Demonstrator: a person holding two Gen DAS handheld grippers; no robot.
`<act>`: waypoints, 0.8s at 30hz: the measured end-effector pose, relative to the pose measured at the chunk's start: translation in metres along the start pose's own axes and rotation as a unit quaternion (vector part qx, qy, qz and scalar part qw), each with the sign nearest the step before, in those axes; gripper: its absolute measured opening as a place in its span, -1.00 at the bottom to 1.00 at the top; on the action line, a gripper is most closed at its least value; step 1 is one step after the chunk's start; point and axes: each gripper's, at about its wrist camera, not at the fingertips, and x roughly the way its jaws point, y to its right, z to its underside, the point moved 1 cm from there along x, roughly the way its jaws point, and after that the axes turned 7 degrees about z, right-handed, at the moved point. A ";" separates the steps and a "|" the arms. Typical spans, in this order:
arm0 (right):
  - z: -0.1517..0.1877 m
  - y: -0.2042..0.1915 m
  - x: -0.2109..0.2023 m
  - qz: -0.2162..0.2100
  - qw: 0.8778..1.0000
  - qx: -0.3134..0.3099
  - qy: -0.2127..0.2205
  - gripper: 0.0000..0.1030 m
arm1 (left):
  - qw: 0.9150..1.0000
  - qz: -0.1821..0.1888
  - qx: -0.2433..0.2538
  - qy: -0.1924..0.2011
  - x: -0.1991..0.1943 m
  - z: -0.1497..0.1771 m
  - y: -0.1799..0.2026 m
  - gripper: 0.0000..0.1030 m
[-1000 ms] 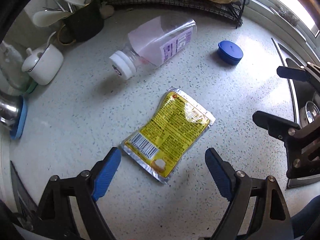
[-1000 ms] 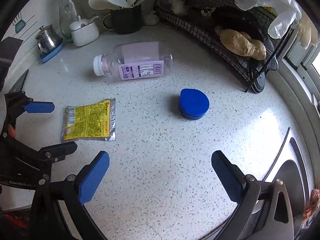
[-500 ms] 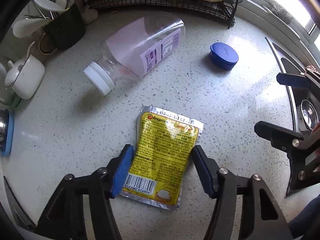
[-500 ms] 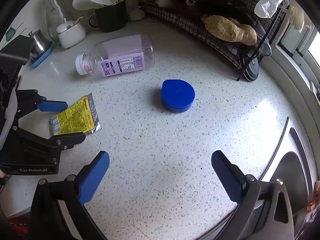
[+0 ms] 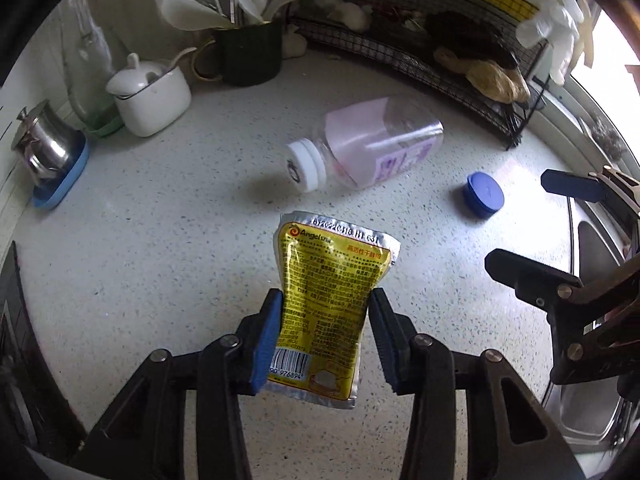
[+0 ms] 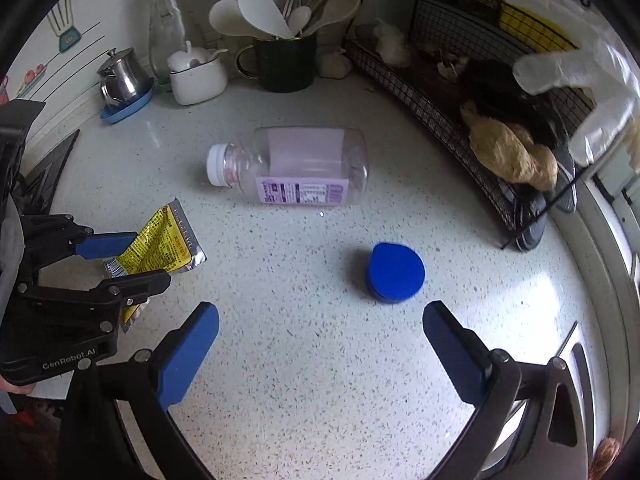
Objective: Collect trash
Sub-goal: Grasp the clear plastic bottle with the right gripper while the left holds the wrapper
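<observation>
My left gripper (image 5: 325, 336) is shut on a yellow foil packet (image 5: 328, 296) and holds it lifted off the speckled counter (image 5: 160, 264). The packet also shows in the right wrist view (image 6: 160, 242), pinched in the left gripper (image 6: 124, 260). A clear plastic bottle (image 5: 372, 148) with a purple label and white cap lies on its side beyond it; it also shows in the right wrist view (image 6: 296, 168). A blue round lid (image 6: 394, 272) lies just ahead of my open, empty right gripper (image 6: 318, 352); the lid also shows in the left wrist view (image 5: 484, 196), as does the right gripper (image 5: 532, 228).
At the back stand a dark utensil cup (image 6: 284, 64), a white lidded pot (image 6: 196, 76), a steel jug on a blue dish (image 6: 122, 80) and a glass bottle (image 6: 162, 20). A black wire rack (image 6: 480, 120) lines the right. A steel sink (image 5: 592, 320) lies at the right edge.
My left gripper moved onto the packet, closed on its sides and lifted it off the counter. My right gripper stayed open and came closer to the blue lid.
</observation>
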 end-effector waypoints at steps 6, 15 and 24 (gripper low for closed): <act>-0.053 -0.012 0.003 -0.028 0.996 -0.077 0.024 0.98 | 0.997 -0.030 -0.066 0.038 -0.020 -0.020 -0.026 -0.19; -0.100 -0.019 0.038 -0.050 0.971 -0.235 0.017 0.98 | 0.989 -0.075 -0.121 0.046 -0.001 -0.037 -0.039 -0.19; -0.109 -0.030 0.093 -0.089 0.933 -0.347 -0.009 0.98 | 0.986 -0.095 -0.132 0.033 0.018 -0.035 -0.041 -0.19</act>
